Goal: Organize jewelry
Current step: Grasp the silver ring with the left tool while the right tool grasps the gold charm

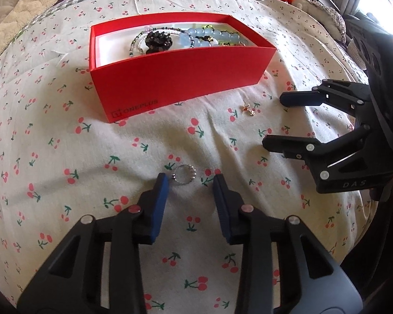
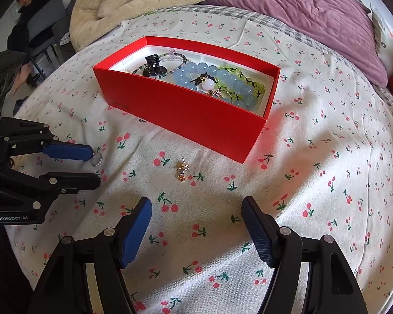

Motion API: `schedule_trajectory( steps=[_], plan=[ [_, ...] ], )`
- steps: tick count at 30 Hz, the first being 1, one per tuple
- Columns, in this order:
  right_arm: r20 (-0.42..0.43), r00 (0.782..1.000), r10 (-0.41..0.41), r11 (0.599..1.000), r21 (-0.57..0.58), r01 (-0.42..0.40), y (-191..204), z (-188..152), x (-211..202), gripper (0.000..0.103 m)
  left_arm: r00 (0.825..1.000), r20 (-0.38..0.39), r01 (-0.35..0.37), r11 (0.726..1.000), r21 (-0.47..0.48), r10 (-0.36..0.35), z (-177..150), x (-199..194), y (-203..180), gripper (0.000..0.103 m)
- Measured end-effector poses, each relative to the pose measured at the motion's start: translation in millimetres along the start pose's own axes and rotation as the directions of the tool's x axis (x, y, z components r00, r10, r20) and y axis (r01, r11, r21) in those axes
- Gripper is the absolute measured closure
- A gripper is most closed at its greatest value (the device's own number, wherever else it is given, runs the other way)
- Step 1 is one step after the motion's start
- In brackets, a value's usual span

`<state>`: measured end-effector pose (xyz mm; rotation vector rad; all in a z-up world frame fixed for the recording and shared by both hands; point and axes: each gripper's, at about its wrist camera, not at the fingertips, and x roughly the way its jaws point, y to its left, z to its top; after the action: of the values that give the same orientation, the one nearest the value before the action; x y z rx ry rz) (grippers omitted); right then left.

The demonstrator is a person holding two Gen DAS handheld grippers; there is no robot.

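L gripper (image 1: 190, 181) fingers narrow, not gripping; ring (image 1: 184, 177) lies on bed sheet (image 1: 65, 209) btwn tips, touching L pad. Red box (image 1: 180, 78) w/ beads beyond. Earring (image 2: 183, 172) on sheet just in front of box. R gripper (image 2: 196, 206) fingers wide, empty, near earring.
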<state>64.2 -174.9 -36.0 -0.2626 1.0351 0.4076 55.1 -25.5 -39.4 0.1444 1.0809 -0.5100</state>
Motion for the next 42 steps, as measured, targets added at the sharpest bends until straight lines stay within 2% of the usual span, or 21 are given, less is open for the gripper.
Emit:
schedule_trajectory(
  steps=[5,8,9,10,17,19,20,22,24,27,30,32,34,42],
  plan=[
    [0.0,1.0,0.0,1.0,0.0,0.0,0.2,-0.2,0.1,0.031,1.0,0.0,-0.018,1.0,0.008,0.018,2.2,1.6,-0.5,0.084],
    [0.003,1.0,0.001,1.0,0.002,-0.001,0.3,0.0,-0.3,0.031,1.0,0.003,-0.026,1.0,0.017,0.026,1.3,0.4,-1.3,0.085],
    [0.005,1.0,0.002,1.0,0.003,-0.002,0.0,0.5,-0.3,0.031,1.0,0.006,-0.031,0.999,0.021,0.031,1.1,-0.2,-2.0,0.091],
    [0.01,1.0,0.005,1.0,0.004,-0.005,-0.5,1.0,-0.6,0.031,0.999,0.006,-0.033,0.999,0.024,0.033,1.1,-0.6,-2.6,0.102],
    [0.039,0.997,0.063,0.997,0.039,-0.064,-5.4,6.3,-0.2,0.031,1.0,0.002,-0.028,0.999,0.019,0.028,0.5,-4.0,0.3,0.102],
    [0.046,0.997,0.067,0.997,0.038,-0.069,-4.9,8.6,0.8,0.034,1.0,0.004,-0.031,0.999,0.036,0.031,-1.0,-5.5,-0.5,0.102],
    [0.048,0.997,0.066,0.997,0.033,-0.067,-3.8,9.8,1.7,0.037,0.999,0.005,-0.033,0.999,0.041,0.033,-1.5,-5.6,-1.4,0.101],
    [0.05,0.996,0.07,0.997,0.013,-0.071,-0.3,12.4,4.4,0.051,1.0,0.002,-0.028,0.998,0.052,0.028,-1.9,-5.5,-3.1,0.093],
    [0.044,0.997,0.07,0.998,-0.012,-0.07,4.1,13.6,8.8,0.056,1.0,0.003,-0.024,0.998,0.056,0.024,-1.5,-5.8,-4.4,0.078],
    [0.043,0.997,0.066,0.997,-0.041,-0.064,9.7,14.9,13.1,0.066,1.0,0.002,-0.016,0.998,0.062,0.016,-1.2,-4.8,-6.6,0.068],
    [0.041,0.997,0.069,0.997,-0.044,-0.068,9.8,17.9,16.7,0.077,1.0,0.003,-0.014,0.997,0.071,0.014,-1.5,-3.8,-8.5,0.061],
    [0.038,0.997,0.071,0.997,-0.045,-0.069,9.9,19.0,18.6,0.082,1.0,0.003,-0.012,0.997,0.075,0.012,-1.2,-2.8,-9.1,0.059],
    [0.035,0.997,0.073,0.996,-0.05,-0.071,10.1,20.0,19.5,0.092,1.0,0.002,-0.012,0.997,0.076,0.012,0.3,-0.8,-9.7,0.058],
    [0.041,0.997,0.069,0.998,-0.016,-0.068,4.7,19.1,9.6,0.093,1.0,0.009,-0.019,0.997,0.078,0.019,5.7,6.8,-13.7,0.057]
  ],
)
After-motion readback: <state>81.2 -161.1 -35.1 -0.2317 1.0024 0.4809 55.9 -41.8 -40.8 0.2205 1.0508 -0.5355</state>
